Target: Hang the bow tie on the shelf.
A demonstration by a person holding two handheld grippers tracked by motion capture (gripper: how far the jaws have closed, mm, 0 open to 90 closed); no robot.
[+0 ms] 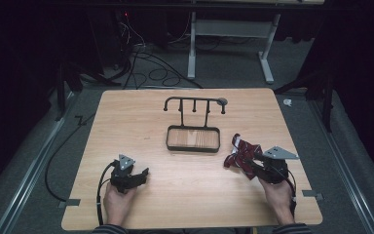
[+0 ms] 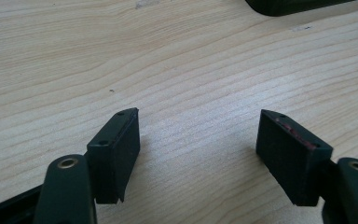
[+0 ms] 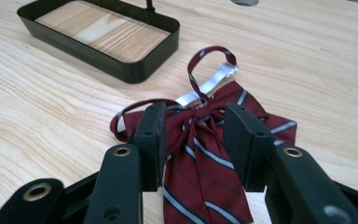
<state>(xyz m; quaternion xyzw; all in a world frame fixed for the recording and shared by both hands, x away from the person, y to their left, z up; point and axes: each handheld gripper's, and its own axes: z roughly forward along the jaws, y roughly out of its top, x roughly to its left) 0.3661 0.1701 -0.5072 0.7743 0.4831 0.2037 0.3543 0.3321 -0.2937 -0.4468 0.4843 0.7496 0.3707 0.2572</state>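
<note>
On the wooden table [image 1: 126, 122], the right claw [image 3: 193, 140] has its two black jaws on either side of a dark red striped bow tie [image 3: 205, 154], at the tie's knot. The jaws stand close beside the cloth, but whether the pads press on it cannot be told from the pictures. In the high view the right claw [image 1: 253, 163] lies near the table's right edge with the bow tie [image 1: 241, 155] at its tip, the cloth bunched and resting on the table, just right of a black tray [image 1: 193, 139]. The tie has a narrow neck strap with a white lining that loops up behind the knot toward the tray [image 3: 98, 35]. A black rack [image 1: 195, 105] with short hooks rises from the tray's far side. The left claw [image 1: 143, 174] sits well apart, near the table's front left, held by the person's left hand [image 1: 118, 202]. In its own view the left claw [image 2: 198, 149] is wide open over bare wood, nothing between its jaws.
</note>
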